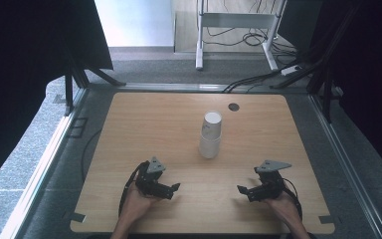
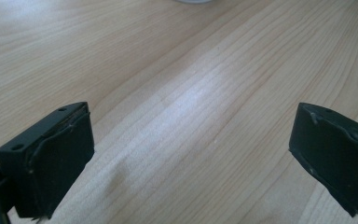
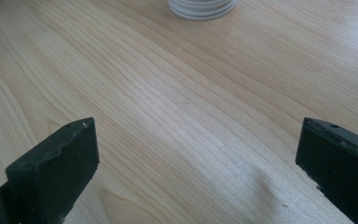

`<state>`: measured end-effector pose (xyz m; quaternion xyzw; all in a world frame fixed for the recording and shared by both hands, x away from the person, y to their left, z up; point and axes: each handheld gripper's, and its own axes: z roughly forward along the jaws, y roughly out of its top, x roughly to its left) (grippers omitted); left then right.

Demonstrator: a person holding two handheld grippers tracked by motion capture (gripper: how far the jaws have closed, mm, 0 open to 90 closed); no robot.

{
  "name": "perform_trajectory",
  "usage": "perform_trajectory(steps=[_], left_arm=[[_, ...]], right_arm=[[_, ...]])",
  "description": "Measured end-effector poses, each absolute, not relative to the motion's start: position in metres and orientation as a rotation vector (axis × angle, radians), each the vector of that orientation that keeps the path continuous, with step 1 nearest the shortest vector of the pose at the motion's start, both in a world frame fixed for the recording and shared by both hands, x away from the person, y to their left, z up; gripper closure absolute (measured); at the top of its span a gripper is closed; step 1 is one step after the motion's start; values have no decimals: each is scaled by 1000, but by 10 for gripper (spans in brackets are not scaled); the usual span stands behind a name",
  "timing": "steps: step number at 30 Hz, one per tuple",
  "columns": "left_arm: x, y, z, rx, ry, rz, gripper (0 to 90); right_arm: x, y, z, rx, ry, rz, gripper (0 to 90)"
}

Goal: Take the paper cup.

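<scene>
A stack of white paper cups stands upside down near the middle of the wooden table. Its rim shows at the top of the right gripper view, and a sliver of it at the top edge of the left gripper view. My left gripper rests low over the table's near left part, held by a hand, jaws wide apart with nothing between them. My right gripper sits at the near right, also open and empty. Both point inward toward each other.
A dark round cable hole sits in the table's far edge, right of the cups. Black curtains hang at both sides. Beyond the table are cables on the floor and a white desk frame.
</scene>
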<state>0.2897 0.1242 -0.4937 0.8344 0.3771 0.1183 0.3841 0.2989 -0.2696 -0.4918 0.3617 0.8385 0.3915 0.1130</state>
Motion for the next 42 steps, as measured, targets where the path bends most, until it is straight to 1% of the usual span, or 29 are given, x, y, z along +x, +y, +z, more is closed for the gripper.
perform_trajectory(steps=[20, 31, 42], left_arm=[[305, 117, -480, 2114, 921, 304, 17], [314, 106, -468, 2125, 878, 326, 23], [324, 98, -460, 2116, 861, 321, 22]], right_arm=[[308, -267, -475, 1032, 2488, 1197, 0], [313, -263, -464, 1018, 2502, 1215, 0], [320, -262, -455, 1000, 2496, 1233, 0]])
